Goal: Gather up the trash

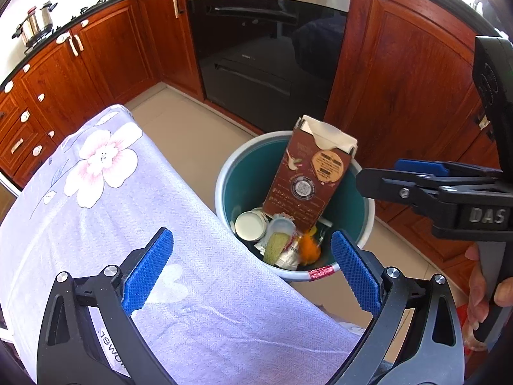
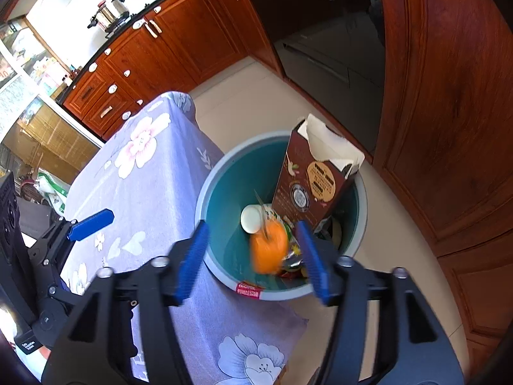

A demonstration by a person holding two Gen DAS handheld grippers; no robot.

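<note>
Both tools gape empty above bin point(image 2: 282, 292); floral cloth point(image 1: 128, 211) beside; wooden cabinets point(image 1: 394, 73) behind.

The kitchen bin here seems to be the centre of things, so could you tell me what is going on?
A person with a gripper in each hand is dropping trash into the teal bin beside the cloth-covered table. The right gripper is open above it, a blurred orange item between its fingers. The left gripper is open and empty. A brown carton leans inside.

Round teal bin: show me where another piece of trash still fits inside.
The round teal bin is bare along its wall beside the floral-clothed table, behind the white cup. The brown carton fills the cabinet side; the near floor is crowded with wrappers and a blurred orange object.
</note>
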